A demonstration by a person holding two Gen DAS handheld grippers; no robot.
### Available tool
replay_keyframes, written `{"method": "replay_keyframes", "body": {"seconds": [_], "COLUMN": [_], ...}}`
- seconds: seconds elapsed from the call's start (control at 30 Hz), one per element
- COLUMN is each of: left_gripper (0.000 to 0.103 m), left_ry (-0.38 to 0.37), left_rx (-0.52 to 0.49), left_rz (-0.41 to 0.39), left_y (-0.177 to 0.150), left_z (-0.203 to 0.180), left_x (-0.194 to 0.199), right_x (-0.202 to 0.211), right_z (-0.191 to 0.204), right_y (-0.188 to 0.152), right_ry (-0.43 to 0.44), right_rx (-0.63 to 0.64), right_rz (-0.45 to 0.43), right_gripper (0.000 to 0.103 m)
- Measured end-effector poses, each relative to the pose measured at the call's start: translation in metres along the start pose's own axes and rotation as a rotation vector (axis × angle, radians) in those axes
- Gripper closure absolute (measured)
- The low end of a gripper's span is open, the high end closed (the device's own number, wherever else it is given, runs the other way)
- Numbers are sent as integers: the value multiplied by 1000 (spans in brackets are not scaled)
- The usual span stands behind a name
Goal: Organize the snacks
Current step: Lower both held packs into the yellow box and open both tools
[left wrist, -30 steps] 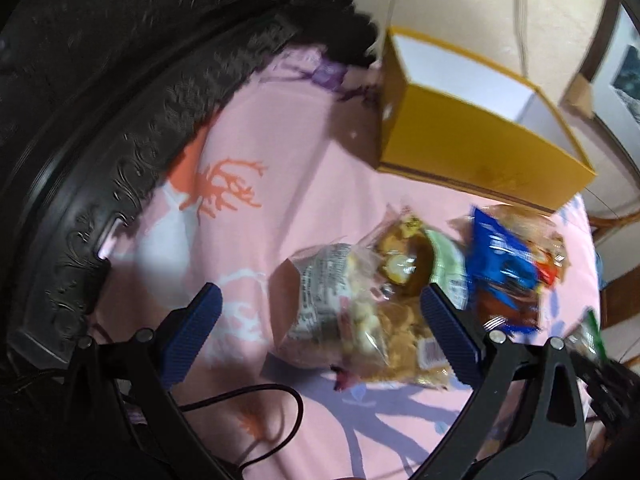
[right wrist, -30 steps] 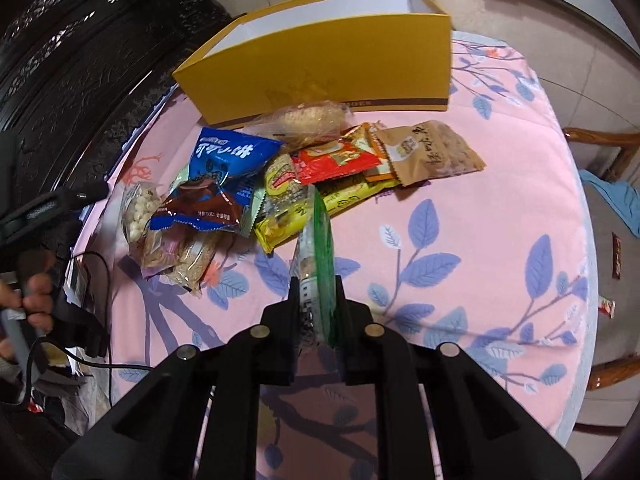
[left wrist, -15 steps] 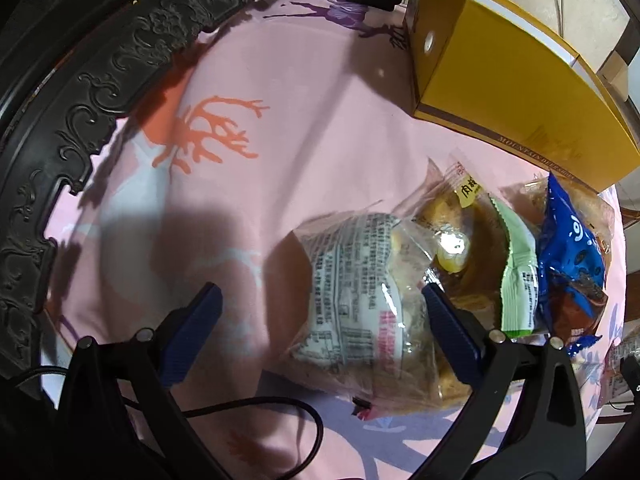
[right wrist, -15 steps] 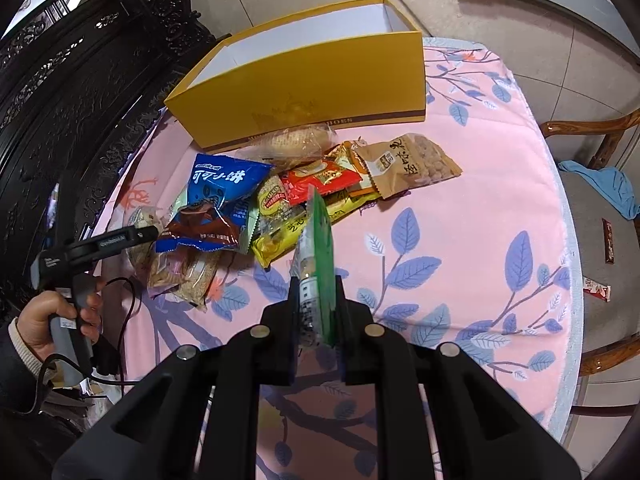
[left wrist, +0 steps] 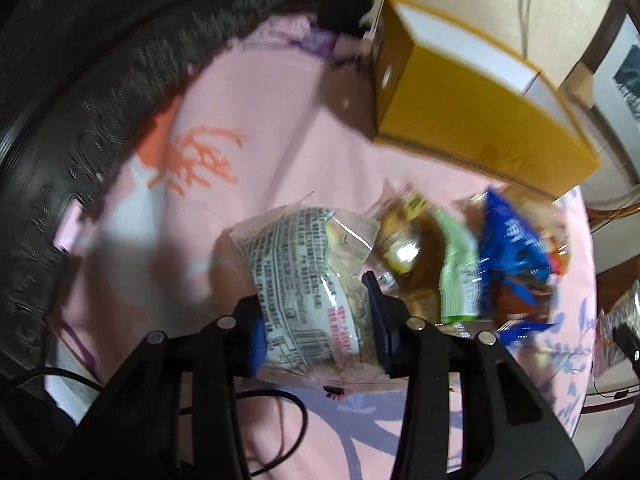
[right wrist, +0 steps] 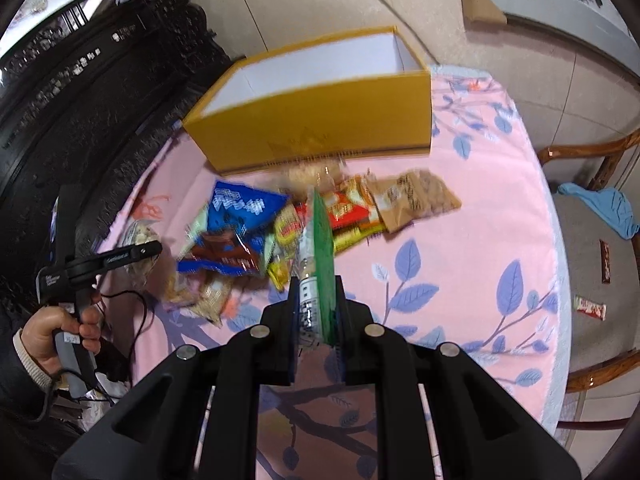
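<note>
Closing left gripper (left wrist: 316, 320) grips clear packet (left wrist: 308, 280) beside pile (left wrist: 480, 256).

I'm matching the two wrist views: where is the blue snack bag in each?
Left wrist: the blue bag lies right of centre, below the yellow box's near corner.
Right wrist: the blue bag lies left of centre on the snack pile, below the box.
Shared landmark: the yellow box.

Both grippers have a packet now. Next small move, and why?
Probably lift the left gripper, whose jaws just closed around the clear snack bag, toward the open yellow box. The right gripper already holds its green packet raised off the pile.
</note>
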State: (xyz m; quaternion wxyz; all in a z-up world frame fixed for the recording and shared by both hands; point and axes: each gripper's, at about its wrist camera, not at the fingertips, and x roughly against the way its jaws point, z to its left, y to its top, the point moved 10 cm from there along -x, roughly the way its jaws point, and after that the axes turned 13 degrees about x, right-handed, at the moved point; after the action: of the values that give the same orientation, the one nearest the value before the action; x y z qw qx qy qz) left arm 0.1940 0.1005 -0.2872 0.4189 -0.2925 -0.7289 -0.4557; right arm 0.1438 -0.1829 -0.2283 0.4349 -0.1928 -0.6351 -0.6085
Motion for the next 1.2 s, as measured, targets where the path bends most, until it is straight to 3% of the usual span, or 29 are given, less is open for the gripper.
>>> {"method": "replay_keyframes", "body": {"seconds": [0.33,0.63,0.77,0.93,1.2], "left_gripper": [61,61,61,61,58], "left_ry": [-176,-302,-332,-318,-254], "left_rx": [-123,-212,-242,-252,-240], "left_rz": [-231,-360,-366,-327,-288], "left_y": [86,175,200,219,231], "left_z": [-92,-196,-232,-257,-255], "left_x": [115,167,162,125,79], "right_x": [57,70,52,20,-14], "right_z": [-17,-29,-39,-50,-54], "right_y": [128,245,271,293,305], "right_ry": [-20,-49,-55,-71,-114], "right_rx": [78,142,125,104,130], "right_rz": [-246,-403,-419,-394,-354], "right_gripper": [88,88,88,88,87]}}
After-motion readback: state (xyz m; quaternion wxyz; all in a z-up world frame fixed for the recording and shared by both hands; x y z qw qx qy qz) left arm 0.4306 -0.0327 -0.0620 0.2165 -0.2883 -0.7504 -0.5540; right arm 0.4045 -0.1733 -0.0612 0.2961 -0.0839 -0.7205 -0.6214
